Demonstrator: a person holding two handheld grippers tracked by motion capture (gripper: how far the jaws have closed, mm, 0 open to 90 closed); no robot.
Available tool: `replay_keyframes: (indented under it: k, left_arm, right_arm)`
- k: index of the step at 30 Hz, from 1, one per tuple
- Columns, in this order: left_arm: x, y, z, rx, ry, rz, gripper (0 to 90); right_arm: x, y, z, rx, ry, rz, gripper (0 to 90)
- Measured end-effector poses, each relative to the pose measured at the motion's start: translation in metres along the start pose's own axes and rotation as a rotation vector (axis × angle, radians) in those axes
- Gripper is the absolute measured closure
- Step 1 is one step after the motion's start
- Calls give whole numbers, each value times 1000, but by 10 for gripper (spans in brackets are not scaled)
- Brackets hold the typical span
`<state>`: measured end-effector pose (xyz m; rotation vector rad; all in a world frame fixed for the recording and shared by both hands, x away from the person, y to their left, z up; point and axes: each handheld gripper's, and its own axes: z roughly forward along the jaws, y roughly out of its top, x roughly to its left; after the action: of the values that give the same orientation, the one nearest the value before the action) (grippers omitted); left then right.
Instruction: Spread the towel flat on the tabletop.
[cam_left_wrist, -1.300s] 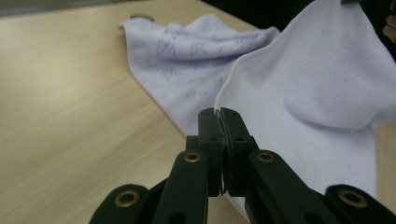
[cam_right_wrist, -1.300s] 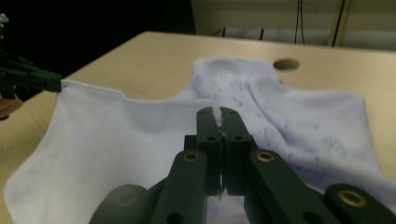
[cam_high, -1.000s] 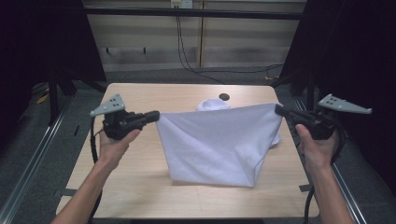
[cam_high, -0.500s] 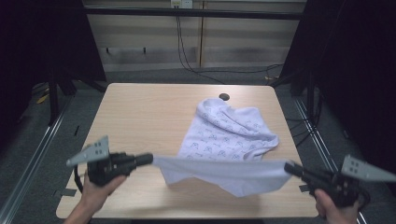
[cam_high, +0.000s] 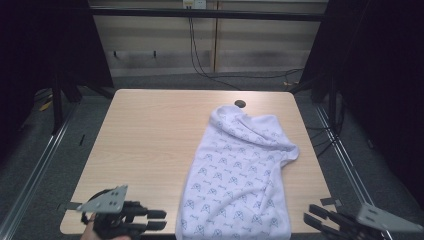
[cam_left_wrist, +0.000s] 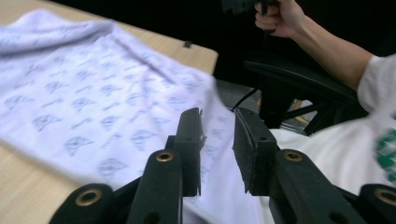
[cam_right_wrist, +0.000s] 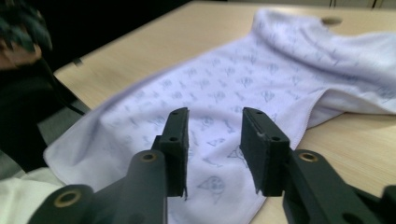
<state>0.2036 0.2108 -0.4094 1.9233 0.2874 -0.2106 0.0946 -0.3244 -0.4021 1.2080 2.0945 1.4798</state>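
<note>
A: What colour is the cloth (cam_high: 240, 175) on the table (cam_high: 145, 135)?

B: White, almost lilac, printed all over with small grey-blue motifs in rows.

A: And the table itself?

B: Pale wood grain, with a dark round hole (cam_high: 240, 103) just beyond the cloth's far end.

A: The grippers?

B: Both black. The left gripper (cam_high: 156, 220) and the right gripper (cam_high: 315, 221) each carry a grey plate; brass-coloured rings sit near the jaws.
</note>
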Motion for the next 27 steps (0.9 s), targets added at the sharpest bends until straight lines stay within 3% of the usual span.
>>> replay_keyframes:
  k: [2,3,4,5,6,7,8,10,12,15,16,18,20,21,27]
  left_arm:
    - [25,2,15,32,53,-22,722]
    - [43,3,27,55,71,-54,726]
    - [54,4,35,77,82,-62,719]
    - [72,5,49,110,127,-69,716]
    - [84,5,57,133,146,-87,719]
    - [101,4,68,147,153,-122,719]
    - [118,2,81,160,195,-144,721]
    - [137,-1,97,184,219,-172,737]
    - [149,-4,112,227,250,-164,743]
    - [157,-7,123,278,264,-159,755]
    - [157,-8,123,268,266,-152,764]
    - [156,-10,117,272,290,-154,785]
    - [153,-14,109,274,303,-140,801]
    - [151,-17,103,271,315,-133,809]
    - [130,-33,75,278,342,-151,803]
  right_arm:
    - [-9,0,23,49,-11,-11,589]
    - [-17,0,37,70,-21,-8,588]
    - [-29,1,52,97,-24,14,570]
    - [-36,2,62,111,-37,13,557]
    - [-47,4,76,147,-63,-2,551]
    - [-54,5,85,164,-75,4,543]
    - [-65,7,96,182,-86,20,523]
    - [-84,8,117,213,-117,35,499]
    - [-96,9,130,221,-113,57,483]
    - [-108,9,147,252,-124,74,473]
    - [-110,8,149,259,-124,91,488]
    - [-114,5,153,260,-81,106,672]
    - [-111,3,152,266,-77,91,841]
    - [-109,3,149,262,-79,85,878]
    - [-104,3,121,200,-115,85,891]
